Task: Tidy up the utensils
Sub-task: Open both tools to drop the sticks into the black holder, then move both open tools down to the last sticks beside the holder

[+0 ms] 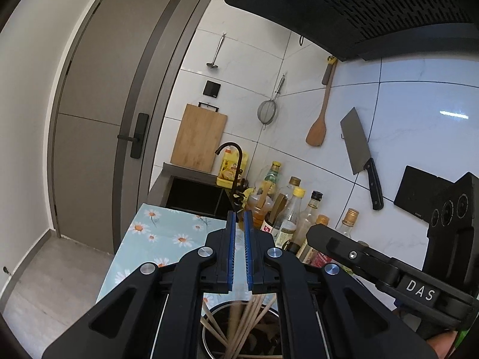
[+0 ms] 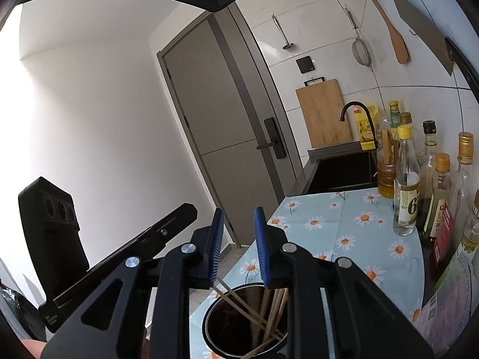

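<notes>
Right gripper, slightly spread and empty, is held above round steel holder; wooden chopsticks could be knocked askew

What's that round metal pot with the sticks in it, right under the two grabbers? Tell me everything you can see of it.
The metal pot is a round, open-topped cylinder with a shiny steel-looking rim and a dark inside. It stands upright on the daisy-print tablecloth, near the counter's edge. Inside, several thin, pale wooden-looking chopsticks lean at mixed angles against its wall, some crossing, their ends poking above the rim. Its base is out of view. Neither gripper appears to touch it.
</notes>
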Demonstrator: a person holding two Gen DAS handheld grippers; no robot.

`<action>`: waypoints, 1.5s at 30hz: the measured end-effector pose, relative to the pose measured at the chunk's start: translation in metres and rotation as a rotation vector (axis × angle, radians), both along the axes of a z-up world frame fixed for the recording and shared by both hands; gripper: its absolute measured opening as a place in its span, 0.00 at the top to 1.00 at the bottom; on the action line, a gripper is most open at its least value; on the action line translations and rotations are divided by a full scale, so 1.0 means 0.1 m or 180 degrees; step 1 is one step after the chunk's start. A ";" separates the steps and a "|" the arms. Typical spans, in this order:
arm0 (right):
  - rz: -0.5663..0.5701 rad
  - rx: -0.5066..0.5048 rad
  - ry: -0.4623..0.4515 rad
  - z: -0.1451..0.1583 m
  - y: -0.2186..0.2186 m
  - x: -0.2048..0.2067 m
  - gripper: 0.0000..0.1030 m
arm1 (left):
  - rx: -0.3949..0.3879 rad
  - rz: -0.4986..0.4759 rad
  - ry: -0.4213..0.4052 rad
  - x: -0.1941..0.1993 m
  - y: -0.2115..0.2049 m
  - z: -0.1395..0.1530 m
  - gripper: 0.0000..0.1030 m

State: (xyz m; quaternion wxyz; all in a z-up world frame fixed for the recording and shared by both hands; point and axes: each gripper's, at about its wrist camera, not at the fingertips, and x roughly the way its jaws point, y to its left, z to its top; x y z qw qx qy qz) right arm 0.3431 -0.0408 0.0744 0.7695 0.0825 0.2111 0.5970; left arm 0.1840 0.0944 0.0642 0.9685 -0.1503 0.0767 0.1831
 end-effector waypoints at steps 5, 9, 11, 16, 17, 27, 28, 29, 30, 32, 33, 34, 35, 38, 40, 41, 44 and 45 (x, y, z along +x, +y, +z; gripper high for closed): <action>0.0006 0.0004 0.0051 0.00 -0.09 -0.04 0.78 | 0.0002 0.0013 0.0023 -0.05 -0.02 0.03 0.94; 0.0018 0.0037 0.0132 0.02 -0.22 -0.06 0.78 | -0.0022 -0.0007 0.0029 -0.14 -0.08 0.08 0.79; 0.0016 0.0077 0.0170 0.04 -0.31 -0.09 0.78 | -0.0044 -0.0023 0.0016 -0.23 -0.13 0.11 0.80; 0.0053 0.0129 0.0267 0.10 -0.57 -0.18 0.78 | -0.0077 -0.0092 0.0052 -0.46 -0.28 0.22 0.80; 0.0045 0.0128 0.0247 0.12 -0.62 -0.21 0.78 | -0.0072 -0.0110 0.0064 -0.50 -0.31 0.23 0.80; 0.0042 -0.0235 0.0307 -0.06 -0.90 -0.53 0.68 | -0.0042 -0.0255 0.0406 -0.86 -0.64 0.15 0.80; 0.0063 -0.0290 0.0361 -0.10 -0.91 -0.56 0.66 | -0.0056 -0.0273 0.0450 -0.88 -0.66 0.12 0.80; 0.0085 -0.0337 0.0407 -0.15 -0.91 -0.58 0.66 | -0.0074 -0.0286 0.0498 -0.91 -0.67 0.08 0.80; 0.0095 -0.0371 0.0438 -0.19 -0.91 -0.60 0.66 | -0.0087 -0.0296 0.0532 -0.92 -0.68 0.05 0.80; 0.0109 -0.0454 0.0516 -0.27 -0.91 -0.64 0.66 | -0.0133 -0.0276 0.0627 -0.98 -0.67 -0.03 0.80; 0.0113 -0.0496 0.0548 -0.31 -0.90 -0.66 0.66 | -0.0163 -0.0279 0.0657 -0.99 -0.66 -0.06 0.80; 0.0116 -0.0555 0.0589 -0.36 -0.89 -0.67 0.66 | -0.0199 -0.0292 0.0715 -1.02 -0.65 -0.11 0.80; 0.0119 -0.0592 0.0621 -0.40 -0.88 -0.67 0.66 | -0.0205 -0.0280 0.0739 -1.03 -0.64 -0.13 0.80; 0.0136 -0.0772 0.0760 -0.54 -0.85 -0.70 0.66 | -0.0287 -0.0278 0.0838 -1.11 -0.58 -0.24 0.80; 0.0158 -0.0930 0.0872 -0.66 -0.83 -0.73 0.66 | -0.0358 -0.0288 0.0912 -1.16 -0.54 -0.31 0.80; 0.0170 -0.0988 0.0897 -0.70 -0.82 -0.74 0.66 | -0.0387 -0.0282 0.0946 -1.19 -0.52 -0.35 0.80; 0.0181 -0.1179 0.0976 -0.85 -0.78 -0.80 0.66 | -0.0457 -0.0307 0.1017 -1.24 -0.46 -0.46 0.80; 0.0166 -0.1219 0.1011 -0.89 -0.77 -0.81 0.66 | -0.0471 -0.0312 0.1042 -1.25 -0.44 -0.49 0.80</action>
